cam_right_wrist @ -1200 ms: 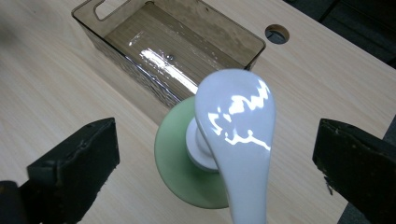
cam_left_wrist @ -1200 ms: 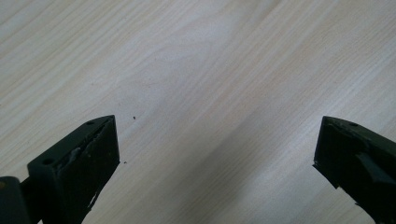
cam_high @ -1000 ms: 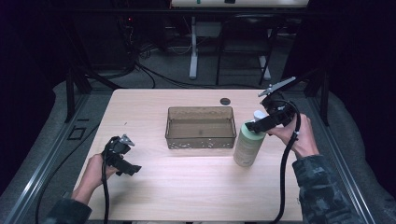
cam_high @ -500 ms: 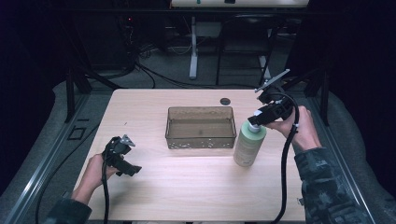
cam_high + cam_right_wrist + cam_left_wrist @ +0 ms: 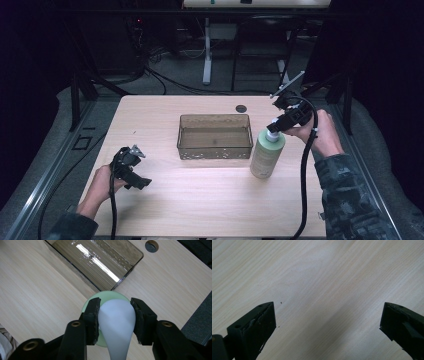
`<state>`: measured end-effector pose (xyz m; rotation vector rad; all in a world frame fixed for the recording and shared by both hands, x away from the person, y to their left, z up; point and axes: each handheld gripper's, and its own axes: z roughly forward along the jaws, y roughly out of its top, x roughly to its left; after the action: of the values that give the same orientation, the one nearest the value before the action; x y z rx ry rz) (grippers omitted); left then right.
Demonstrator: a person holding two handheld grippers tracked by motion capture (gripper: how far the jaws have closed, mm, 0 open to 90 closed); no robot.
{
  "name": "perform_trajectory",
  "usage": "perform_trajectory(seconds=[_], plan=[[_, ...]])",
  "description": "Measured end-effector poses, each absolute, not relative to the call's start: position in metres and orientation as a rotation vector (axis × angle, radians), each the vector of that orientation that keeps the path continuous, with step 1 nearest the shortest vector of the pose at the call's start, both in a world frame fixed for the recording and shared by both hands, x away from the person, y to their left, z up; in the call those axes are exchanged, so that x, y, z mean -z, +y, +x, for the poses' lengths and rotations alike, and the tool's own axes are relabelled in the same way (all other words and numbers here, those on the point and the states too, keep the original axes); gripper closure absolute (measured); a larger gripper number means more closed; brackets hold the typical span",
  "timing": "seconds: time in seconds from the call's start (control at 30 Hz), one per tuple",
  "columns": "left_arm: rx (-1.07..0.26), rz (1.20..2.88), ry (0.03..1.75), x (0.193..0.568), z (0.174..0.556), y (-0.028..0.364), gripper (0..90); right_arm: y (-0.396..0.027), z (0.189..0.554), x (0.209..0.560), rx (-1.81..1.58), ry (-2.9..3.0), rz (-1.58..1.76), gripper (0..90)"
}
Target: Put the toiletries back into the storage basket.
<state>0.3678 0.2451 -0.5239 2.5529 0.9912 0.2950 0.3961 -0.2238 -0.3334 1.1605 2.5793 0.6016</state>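
Bottle, pale green with a white pump head, stands upright on the counter, just right of the brown translucent bin. Right claw, its jaws having just been closing, clamps the pump head from both sides. Left claw hovers low at the counter's near left, well apart from the bottle, jaws spread wide over bare wood. A round cable hole lies beyond the bin.
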Motion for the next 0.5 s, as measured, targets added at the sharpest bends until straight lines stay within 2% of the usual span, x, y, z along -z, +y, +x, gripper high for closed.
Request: perform_trajectory(seconds=[0.5], plan=[[-0.29,2.553,0.996,0.5243,0.3679,0.245,0.2,-0.221,0.4038,0.3291,-0.534,2.62,1.172,62.7]])
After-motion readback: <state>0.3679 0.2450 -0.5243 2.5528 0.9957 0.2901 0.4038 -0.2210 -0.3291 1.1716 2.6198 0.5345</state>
